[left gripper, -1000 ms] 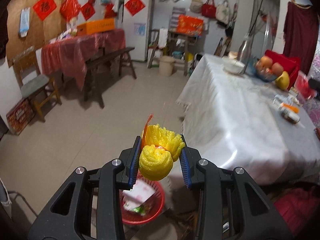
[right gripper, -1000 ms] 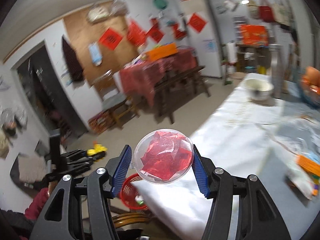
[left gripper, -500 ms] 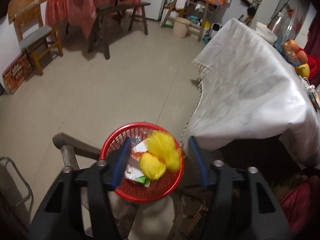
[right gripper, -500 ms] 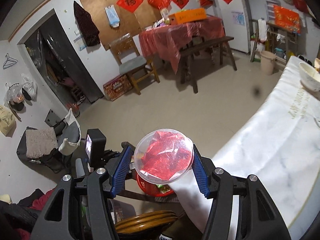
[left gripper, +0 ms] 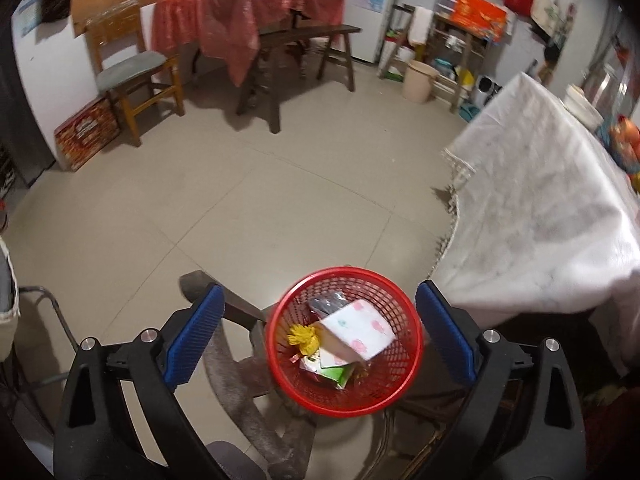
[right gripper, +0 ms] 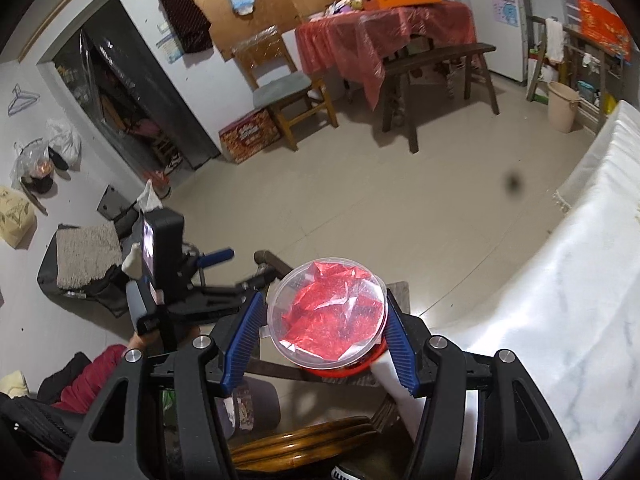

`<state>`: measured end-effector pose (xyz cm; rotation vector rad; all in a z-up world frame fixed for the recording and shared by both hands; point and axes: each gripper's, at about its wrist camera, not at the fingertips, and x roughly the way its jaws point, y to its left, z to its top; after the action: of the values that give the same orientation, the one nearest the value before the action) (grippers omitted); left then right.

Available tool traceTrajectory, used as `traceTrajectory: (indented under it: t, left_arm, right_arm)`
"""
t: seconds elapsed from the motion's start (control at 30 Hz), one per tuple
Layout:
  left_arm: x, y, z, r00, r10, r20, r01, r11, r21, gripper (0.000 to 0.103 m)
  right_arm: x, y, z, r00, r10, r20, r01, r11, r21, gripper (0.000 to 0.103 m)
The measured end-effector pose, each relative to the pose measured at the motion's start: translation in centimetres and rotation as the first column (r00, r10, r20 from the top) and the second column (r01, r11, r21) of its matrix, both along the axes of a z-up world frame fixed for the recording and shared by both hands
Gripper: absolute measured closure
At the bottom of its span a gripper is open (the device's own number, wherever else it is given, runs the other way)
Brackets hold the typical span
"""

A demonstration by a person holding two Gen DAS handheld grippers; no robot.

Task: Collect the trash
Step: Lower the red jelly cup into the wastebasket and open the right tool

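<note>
A red mesh basket (left gripper: 400, 392) sits on a wooden chair below my left gripper (left gripper: 320, 336). It holds a yellow foam net (left gripper: 303, 337), a white paper pack (left gripper: 358, 335) and other wrappers. My left gripper is open wide and empty above the basket. My right gripper (right gripper: 326, 330) is shut on a clear plastic cup stuffed with red foil (right gripper: 328, 314), held just above the basket's rim (right gripper: 376, 354). The left gripper (right gripper: 208, 270) also shows in the right wrist view, to the left of the cup.
A table under a white cloth (left gripper: 552, 216) stands to the right of the basket. A wooden chair (left gripper: 132, 80), a bench (left gripper: 296, 46) and a red-covered table (left gripper: 248, 12) stand at the far wall. A beige bucket (left gripper: 418, 86) stands on the tiled floor.
My left gripper tilted down over the basket, opened wide, and the yellow foam net dropped into it. My right gripper carried the cup from over the table to just above the basket.
</note>
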<state>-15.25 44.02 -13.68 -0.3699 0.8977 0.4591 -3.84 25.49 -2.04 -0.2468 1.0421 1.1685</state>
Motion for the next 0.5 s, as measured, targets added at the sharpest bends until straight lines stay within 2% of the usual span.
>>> traceTrajectory:
  t: [0.2, 0.3, 0.33, 0.37, 0.5]
  left_arm:
    - [-1.2, 1.6, 0.9, 0.998, 0.058, 0.013, -0.058, 0.998, 0.016, 0.01]
    - [-1.8, 2.4, 1.4, 0.996, 0.087, 0.025, -0.088, 0.996, 0.025, 0.009]
    - [-2.0, 2.6, 1.5, 0.995, 0.093, 0.029, -0.094, 0.995, 0.027, 0.009]
    - [-2.2, 2.8, 1.6, 0.994, 0.1, 0.034, -0.101, 0.994, 0.029, 0.009]
    - [-3.1, 3.3, 2.5, 0.991, 0.117, 0.058, -0.12, 0.992, 0.042, 0.008]
  right_arm:
    - [-1.2, 3.0, -1.4, 0.999, 0.052, -0.003, -0.053, 0.998, -0.039, 0.044]
    - [-1.6, 5.1, -1.9, 0.997, 0.074, 0.029, -0.072, 0.996, -0.052, 0.044]
    - [-1.7, 5.7, -2.0, 0.996, 0.075, 0.046, -0.072, 0.996, -0.054, 0.04]
    - [-1.8, 6.3, -2.1, 0.995, 0.076, 0.06, -0.073, 0.996, -0.056, 0.031]
    - [-1.9, 6.9, -2.1, 0.996, 0.08, 0.035, -0.078, 0.996, -0.039, 0.028]
